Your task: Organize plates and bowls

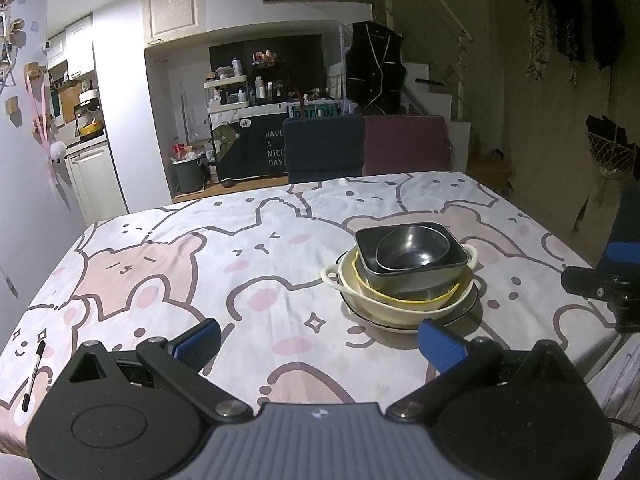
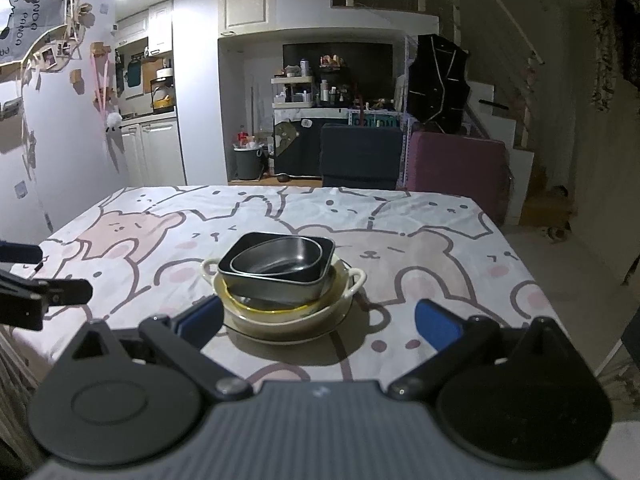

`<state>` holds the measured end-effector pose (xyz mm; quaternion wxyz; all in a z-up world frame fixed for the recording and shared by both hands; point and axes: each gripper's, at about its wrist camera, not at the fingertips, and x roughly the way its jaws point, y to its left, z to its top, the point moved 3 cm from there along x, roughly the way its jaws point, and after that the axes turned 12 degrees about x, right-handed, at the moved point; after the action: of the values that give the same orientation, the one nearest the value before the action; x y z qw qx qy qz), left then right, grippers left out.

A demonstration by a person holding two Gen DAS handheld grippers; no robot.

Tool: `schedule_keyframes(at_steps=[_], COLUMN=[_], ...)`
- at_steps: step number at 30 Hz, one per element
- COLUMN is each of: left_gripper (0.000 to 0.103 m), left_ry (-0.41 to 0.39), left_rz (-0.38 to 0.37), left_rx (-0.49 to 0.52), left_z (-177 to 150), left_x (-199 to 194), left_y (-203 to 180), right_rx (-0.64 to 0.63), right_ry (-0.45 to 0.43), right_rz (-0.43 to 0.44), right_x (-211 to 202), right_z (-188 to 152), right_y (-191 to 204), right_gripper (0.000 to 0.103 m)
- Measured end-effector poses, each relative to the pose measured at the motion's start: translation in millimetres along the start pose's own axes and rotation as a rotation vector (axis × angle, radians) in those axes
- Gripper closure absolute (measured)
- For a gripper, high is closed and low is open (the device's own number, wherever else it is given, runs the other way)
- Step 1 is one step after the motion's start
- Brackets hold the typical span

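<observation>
One stack of dishes stands on the table. A round steel bowl (image 1: 412, 249) (image 2: 278, 258) nests in a dark square dish (image 1: 416, 276) (image 2: 280, 286). Under them lie a yellow-rimmed bowl (image 1: 408, 300) (image 2: 264, 307), a cream two-handled bowl (image 1: 400, 312) (image 2: 280, 320) and a white plate (image 1: 384, 325) (image 2: 340, 318). My left gripper (image 1: 320, 346) is open, short of the stack and to its left. My right gripper (image 2: 320, 322) is open just in front of the stack, nothing between its blue pads. The right gripper (image 1: 612, 280) shows at the left wrist view's right edge.
The table (image 1: 240, 264) wears a bear-print cloth. A black marker (image 1: 34, 376) lies near its front left corner. Two chairs, dark blue (image 2: 362, 156) and maroon (image 2: 456, 172), stand at the far edge. Kitchen cabinets and cluttered shelves fill the background; stairs rise at right.
</observation>
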<state>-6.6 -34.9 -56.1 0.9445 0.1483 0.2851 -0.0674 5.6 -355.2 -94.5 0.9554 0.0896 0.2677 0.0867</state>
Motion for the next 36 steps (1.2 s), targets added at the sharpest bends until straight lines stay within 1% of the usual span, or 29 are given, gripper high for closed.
schedule_keyframes(at_steps=[36], left_gripper=[0.0], left_ry=[-0.004], left_rz=[-0.004], left_rx=[0.001], left_z=[0.1], left_x=[-1.3], left_y=[0.2], right_rx=[0.008], right_ry=[-0.002], right_rz=[0.008], right_x=[0.8], right_z=[-0.9], right_y=[0.4], right_gripper=[0.001])
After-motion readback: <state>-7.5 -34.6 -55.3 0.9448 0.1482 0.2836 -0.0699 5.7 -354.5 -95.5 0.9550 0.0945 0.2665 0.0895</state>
